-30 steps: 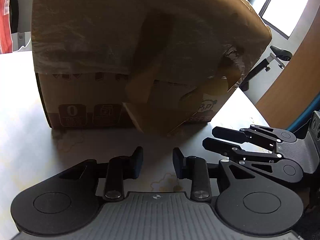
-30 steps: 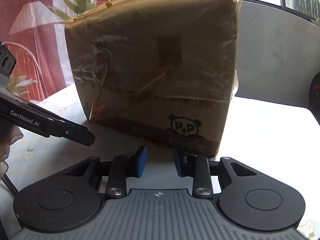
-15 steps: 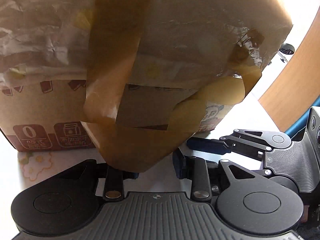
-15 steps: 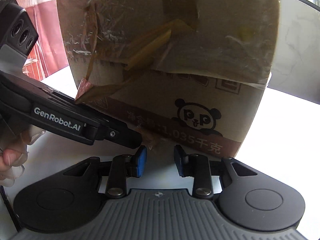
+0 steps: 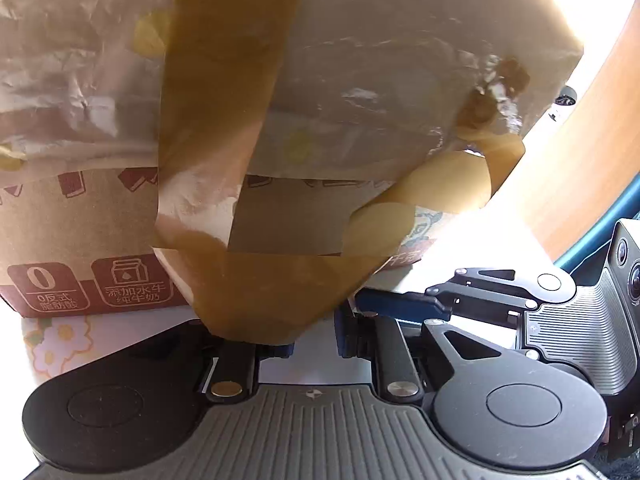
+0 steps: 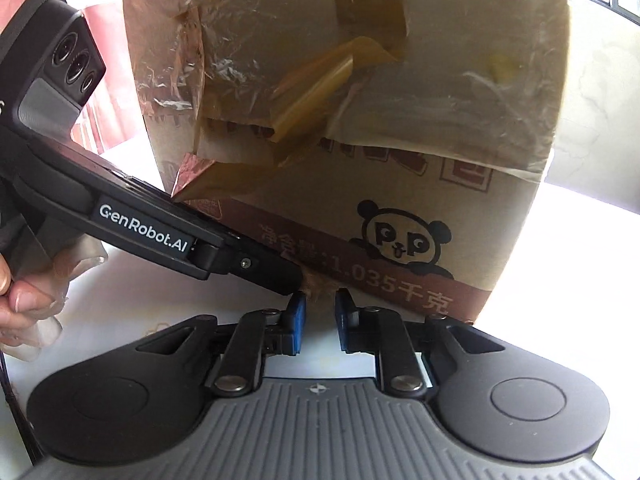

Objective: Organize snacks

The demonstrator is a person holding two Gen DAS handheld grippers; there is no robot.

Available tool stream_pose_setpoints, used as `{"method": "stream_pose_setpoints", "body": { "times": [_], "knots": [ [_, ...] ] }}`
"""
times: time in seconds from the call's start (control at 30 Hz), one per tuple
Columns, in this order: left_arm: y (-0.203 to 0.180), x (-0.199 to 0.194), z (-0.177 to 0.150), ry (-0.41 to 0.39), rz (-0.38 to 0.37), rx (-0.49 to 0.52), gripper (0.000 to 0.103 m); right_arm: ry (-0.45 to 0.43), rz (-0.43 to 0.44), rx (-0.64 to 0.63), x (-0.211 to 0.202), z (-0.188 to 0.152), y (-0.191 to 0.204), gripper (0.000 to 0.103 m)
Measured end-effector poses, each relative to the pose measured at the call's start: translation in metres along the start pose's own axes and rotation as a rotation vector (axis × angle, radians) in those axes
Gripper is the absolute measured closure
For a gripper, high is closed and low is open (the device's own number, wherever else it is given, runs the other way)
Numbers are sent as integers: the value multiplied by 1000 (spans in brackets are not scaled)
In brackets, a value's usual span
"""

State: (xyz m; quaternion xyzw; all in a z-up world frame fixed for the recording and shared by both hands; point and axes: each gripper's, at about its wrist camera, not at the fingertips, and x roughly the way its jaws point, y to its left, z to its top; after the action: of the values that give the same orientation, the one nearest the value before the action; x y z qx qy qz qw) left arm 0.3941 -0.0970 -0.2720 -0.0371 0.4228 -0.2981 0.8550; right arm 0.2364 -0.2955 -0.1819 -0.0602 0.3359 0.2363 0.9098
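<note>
A large brown cardboard box (image 5: 80,232) with a panda logo (image 6: 404,240) and loose brown tape stands on the table, filling both views. A hanging tape flap (image 5: 256,304) droops over my left gripper (image 5: 314,338), hiding its left finger; the jaws are slightly apart and hold nothing. My right gripper (image 6: 320,320) is also slightly open and empty, right at the box's bottom corner. The right gripper shows in the left wrist view (image 5: 400,304), the left one in the right wrist view (image 6: 256,264); their tips nearly touch.
The white table top (image 6: 580,240) has a floral pattern (image 5: 60,344). A person's hand (image 6: 24,300) holds the left gripper. A red curtain (image 6: 104,128) lies behind the box, a wooden panel (image 5: 592,168) to the right.
Both grippers have moved closer to the box, converging on its bottom corner. The tape flap now hangs over my left gripper's left finger. Jaw gaps look unchanged.
</note>
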Motion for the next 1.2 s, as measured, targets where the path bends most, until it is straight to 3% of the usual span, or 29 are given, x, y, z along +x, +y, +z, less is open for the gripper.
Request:
{"method": "stream_pose_setpoints", "body": {
  "times": [0.07,0.33,0.6,0.93,1.07,1.2],
  "knots": [
    [-1,0,-2,0,0,2,84,3,10,-11,-2,-1,2,95],
    [-6,-12,-18,-2,9,-18,85,9,35,-29,-12,-12,23,96],
    [-23,-52,-20,-112,-28,-4,86,-74,-12,-45,-51,-9,40,97],
    [-76,-107,39,-312,-76,133,86,-267,-130,-141,-121,49,45,97],
    [-82,-119,75,-351,-110,140,86,-333,-177,-180,-134,81,38,97],
    [-92,-119,110,-368,-100,176,86,-370,-216,-182,-134,113,23,97]
  ]
}}
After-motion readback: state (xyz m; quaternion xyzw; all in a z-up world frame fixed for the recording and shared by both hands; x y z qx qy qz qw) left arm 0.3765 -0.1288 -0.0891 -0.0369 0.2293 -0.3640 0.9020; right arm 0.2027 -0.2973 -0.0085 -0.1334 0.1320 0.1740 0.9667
